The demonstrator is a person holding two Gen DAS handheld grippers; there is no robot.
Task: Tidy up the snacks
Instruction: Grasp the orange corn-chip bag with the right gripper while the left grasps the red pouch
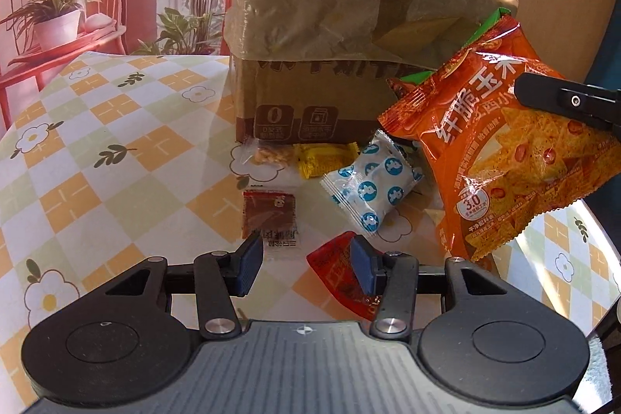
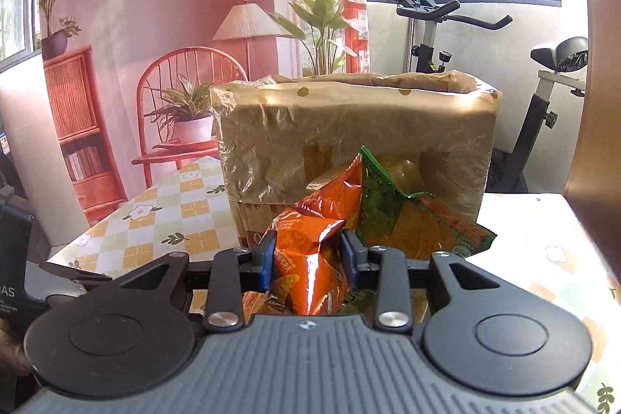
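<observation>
My right gripper (image 2: pixel 308 255) is shut on an orange corn-chip bag (image 2: pixel 310 258) and holds it above the table, in front of the paper-lined cardboard box (image 2: pixel 349 127). The bag (image 1: pixel 504 150) also shows at the right of the left wrist view, with a right finger (image 1: pixel 562 99) on it. My left gripper (image 1: pixel 306 268) is open and empty, low over the table. Its right finger is over a red packet (image 1: pixel 337 278). A brown packet (image 1: pixel 269 218), a white-and-blue packet (image 1: pixel 372 189), a yellow packet (image 1: pixel 322 158) and a clear nut packet (image 1: pixel 268 154) lie ahead.
A green chip bag (image 2: pixel 411 220) leans against the box. The table has a checked floral cloth (image 1: pixel 97 150). A red chair with a potted plant (image 2: pixel 190 119) stands behind the table, and an exercise bike (image 2: pixel 543 84) stands at the right.
</observation>
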